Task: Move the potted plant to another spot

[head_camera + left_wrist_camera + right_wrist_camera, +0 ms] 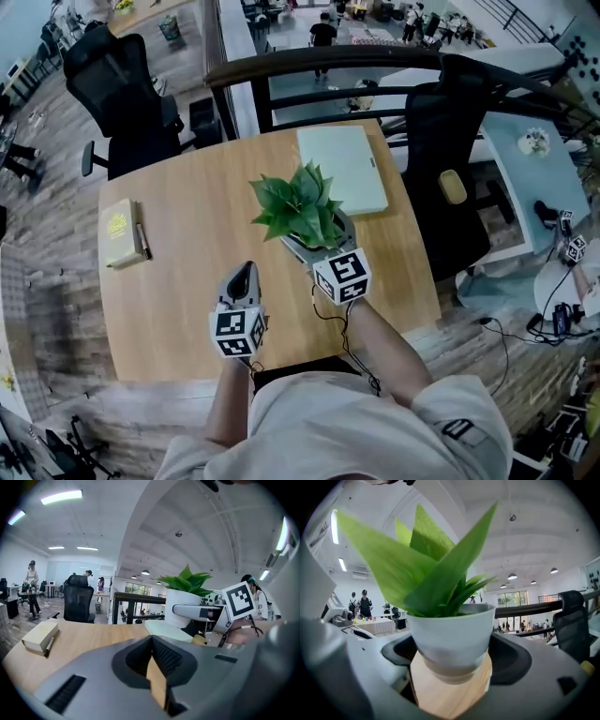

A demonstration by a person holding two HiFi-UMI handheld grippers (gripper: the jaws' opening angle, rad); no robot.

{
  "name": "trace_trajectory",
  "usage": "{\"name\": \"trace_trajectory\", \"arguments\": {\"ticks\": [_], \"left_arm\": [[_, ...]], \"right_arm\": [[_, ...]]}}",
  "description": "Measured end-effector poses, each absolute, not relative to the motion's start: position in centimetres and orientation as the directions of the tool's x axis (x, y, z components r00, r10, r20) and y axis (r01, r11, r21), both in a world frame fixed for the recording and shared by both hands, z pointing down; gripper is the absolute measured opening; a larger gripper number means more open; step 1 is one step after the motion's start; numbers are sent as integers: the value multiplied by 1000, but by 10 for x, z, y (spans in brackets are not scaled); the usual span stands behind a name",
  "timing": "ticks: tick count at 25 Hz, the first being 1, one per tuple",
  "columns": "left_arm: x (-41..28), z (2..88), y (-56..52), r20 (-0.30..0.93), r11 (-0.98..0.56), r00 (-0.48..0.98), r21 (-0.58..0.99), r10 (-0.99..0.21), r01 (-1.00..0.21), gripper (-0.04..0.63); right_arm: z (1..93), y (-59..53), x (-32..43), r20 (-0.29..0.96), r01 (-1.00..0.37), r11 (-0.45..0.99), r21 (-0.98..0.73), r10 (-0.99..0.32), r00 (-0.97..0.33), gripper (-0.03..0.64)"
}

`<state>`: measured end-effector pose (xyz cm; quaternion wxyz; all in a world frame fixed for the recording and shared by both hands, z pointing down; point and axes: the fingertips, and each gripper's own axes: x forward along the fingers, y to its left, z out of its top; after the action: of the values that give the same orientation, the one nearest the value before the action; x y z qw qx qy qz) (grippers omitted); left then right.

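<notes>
A potted plant (300, 206) with broad green leaves in a white pot stands near the middle of the wooden table (178, 309). My right gripper (315, 242) reaches in from the near side, and its jaws hug both sides of the pot (450, 634), shut on it. Table wood shows just under the pot's base; I cannot tell whether the pot is lifted. In the left gripper view the right gripper (192, 611) wraps the pot (180, 599). My left gripper (246, 274) hovers left of the plant, shut and empty (152, 641).
A pale green closed laptop (342, 169) lies just beyond the plant. A yellow book (117, 232) with a pen lies at the table's left side. Black office chairs (127, 94) (450, 159) stand at the far left and right, and a dark railing (319, 64) runs behind.
</notes>
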<state>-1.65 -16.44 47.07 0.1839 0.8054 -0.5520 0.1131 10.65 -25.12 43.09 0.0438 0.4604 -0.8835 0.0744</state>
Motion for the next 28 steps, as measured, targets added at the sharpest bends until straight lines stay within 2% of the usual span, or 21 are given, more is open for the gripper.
{"name": "trace_trajectory", "arguments": {"ticks": [9, 14, 22, 28], "left_arm": [[-22, 412, -157, 269, -337, 364, 141, -892, -931, 12], [-2, 386, -137, 223, -342, 362, 122, -905, -932, 12], [44, 406, -94, 256, -358, 371, 97, -893, -929, 12], [53, 408, -97, 283, -388, 395, 83, -874, -918, 12]], "right_arm": [[376, -230, 113, 81, -812, 581, -55, -808, -583, 474], [351, -205, 143, 57, -808, 588, -49, -806, -590, 474], [362, -152, 187, 47, -790, 609, -75, -789, -612, 474], [371, -151, 195, 52, -793, 603, -92, -792, -608, 474]]}}
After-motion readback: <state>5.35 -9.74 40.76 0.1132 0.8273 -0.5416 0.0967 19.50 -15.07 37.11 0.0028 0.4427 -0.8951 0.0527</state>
